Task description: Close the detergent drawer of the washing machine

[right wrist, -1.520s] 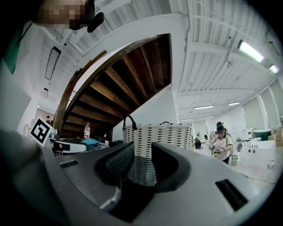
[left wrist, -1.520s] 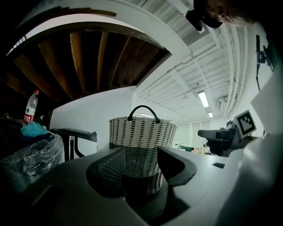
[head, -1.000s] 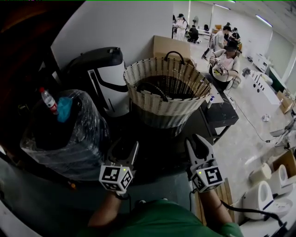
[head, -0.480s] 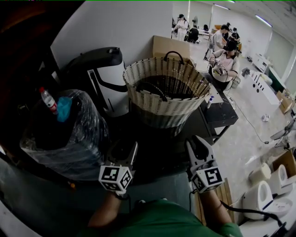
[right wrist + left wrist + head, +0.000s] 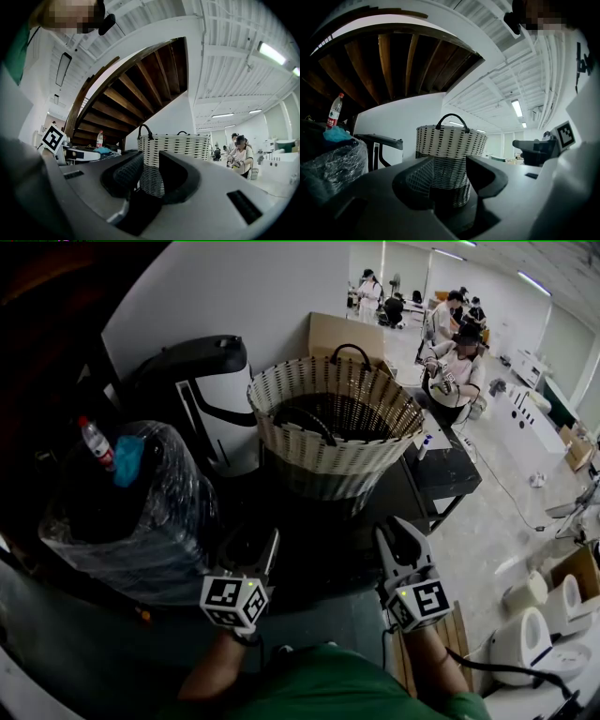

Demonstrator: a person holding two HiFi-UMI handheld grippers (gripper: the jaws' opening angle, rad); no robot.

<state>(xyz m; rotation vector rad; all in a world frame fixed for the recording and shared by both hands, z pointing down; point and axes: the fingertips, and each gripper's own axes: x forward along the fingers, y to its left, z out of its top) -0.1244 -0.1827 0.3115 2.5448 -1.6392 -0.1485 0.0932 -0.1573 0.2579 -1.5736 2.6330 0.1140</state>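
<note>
Landmark: white-and-black woven basket with dark handles, standing on a dark flat surface.

- Left gripper hovered over the dark surface, short of the basket on its near left side. Left gripper view: jaws apart, nothing clamped between them, the basket showing through the gap well beyond the tips.
- Right gripper hovered short of the basket on its near right side, level with the left one. Right gripper view: jaws apart and empty, basket framed in the gap.
- Detergent drawer: could not be picked out in any view, and no washing machine front was showing either.
- Left of the basket: a black-and-white appliance against the wall. Nearer than that, a dark bundle in clear plastic wrap with a red-capped bottle on top.
- Behind the basket: a cardboard box.
- Right of the basket: a small black table. Beyond it a seated person, and others farther back in the room.
</note>
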